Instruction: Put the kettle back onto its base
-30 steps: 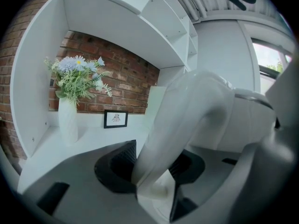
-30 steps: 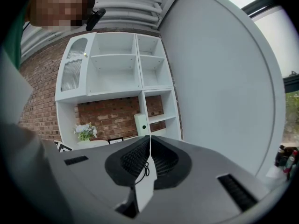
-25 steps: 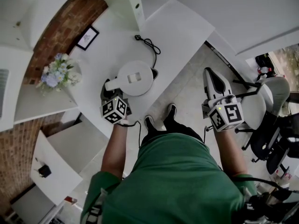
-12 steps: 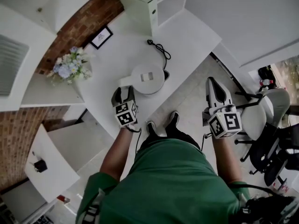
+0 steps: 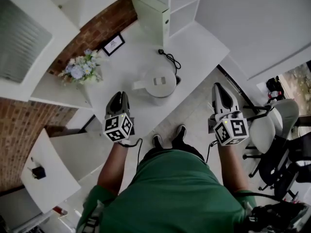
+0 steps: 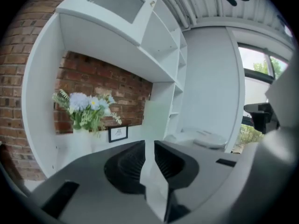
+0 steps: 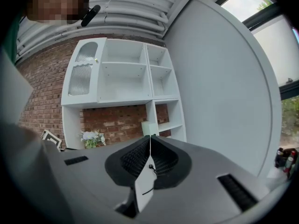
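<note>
Kettle looks docked on the table, 1 o'clock from the left hand-held gripper (jaws closing on nothing), right hand-held gripper pinched together, empty — retreat toward 7 o'clock, clear of the handle.

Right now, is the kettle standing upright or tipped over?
Upright: the kettle shows its round lid from above, standing on the white table.

Head view steeply overhead, gripper views level along jaws, sharing flowers, perhaps shelves.
</note>
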Demonstrator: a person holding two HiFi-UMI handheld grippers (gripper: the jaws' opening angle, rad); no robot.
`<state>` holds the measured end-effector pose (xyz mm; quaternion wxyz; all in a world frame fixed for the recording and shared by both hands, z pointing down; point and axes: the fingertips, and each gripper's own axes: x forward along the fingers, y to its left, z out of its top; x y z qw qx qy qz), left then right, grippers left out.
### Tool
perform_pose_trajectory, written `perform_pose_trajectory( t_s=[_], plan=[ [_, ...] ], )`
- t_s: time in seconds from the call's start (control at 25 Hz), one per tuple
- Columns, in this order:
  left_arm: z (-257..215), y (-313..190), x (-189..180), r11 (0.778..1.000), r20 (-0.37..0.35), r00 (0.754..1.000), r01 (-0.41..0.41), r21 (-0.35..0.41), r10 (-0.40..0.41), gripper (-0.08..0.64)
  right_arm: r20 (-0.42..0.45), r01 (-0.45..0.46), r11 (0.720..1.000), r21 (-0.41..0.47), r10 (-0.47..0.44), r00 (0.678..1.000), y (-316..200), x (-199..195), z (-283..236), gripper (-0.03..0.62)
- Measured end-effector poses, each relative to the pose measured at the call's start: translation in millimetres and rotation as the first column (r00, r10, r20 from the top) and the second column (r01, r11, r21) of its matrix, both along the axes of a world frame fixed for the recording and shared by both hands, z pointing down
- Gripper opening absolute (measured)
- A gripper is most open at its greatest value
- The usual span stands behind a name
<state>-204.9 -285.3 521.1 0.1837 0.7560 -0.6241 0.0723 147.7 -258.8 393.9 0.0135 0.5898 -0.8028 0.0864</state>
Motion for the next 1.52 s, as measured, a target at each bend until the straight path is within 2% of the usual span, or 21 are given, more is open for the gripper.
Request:
perform_pose_trajectory(
  t_s=[0.16, 0.32, 0.64, 0.88, 1.04, 1.52],
  plan=[
    [-53.4, 5.5, 9.3, 0.99, 0.03, 0.996, -0.084, 0.111, 0.081, 0.043, -0.005, 0.024, 0.999, 0.03, -0.024, 1.0, 6.8, -17.3, -12.8, 0.025],
    [-94.0, 12.3, 16.9, 0.973, -0.011, 0.989, -0.141, 0.183, 0.146, 0.034, 0.009, 0.031, 0.998, 0.06, -0.031, 0.999, 12.3, -29.3, -24.5, 0.025],
    [-153.0, 20.8, 15.9, 0.941, -0.047, 0.983, -0.156, 0.301, 0.178, 0.035, 0.04, 0.012, 0.994, 0.111, -0.017, 0.999, 22.1, -40.5, -48.9, 0.025],
    [-179.2, 27.9, 14.8, 0.917, -0.06, 0.981, -0.151, 0.37, 0.186, 0.037, 0.047, 0.008, 0.989, 0.148, -0.015, 0.999, 26.8, -43.9, -63.7, 0.025],
    [-186.9, 30.8, 17.2, 0.905, -0.064, 0.977, -0.163, 0.394, 0.204, 0.037, 0.046, 0.0, 0.989, 0.151, -0.007, 0.999, 29.1, -41.8, -65.8, 0.025],
    [-182.0, 32.0, 27.6, 0.905, -0.06, 0.973, -0.184, 0.385, 0.223, 0.037, 0.044, 0.013, 0.989, 0.149, -0.02, 0.999, 25.0, -36.5, -64.3, 0.025]
  ],
)
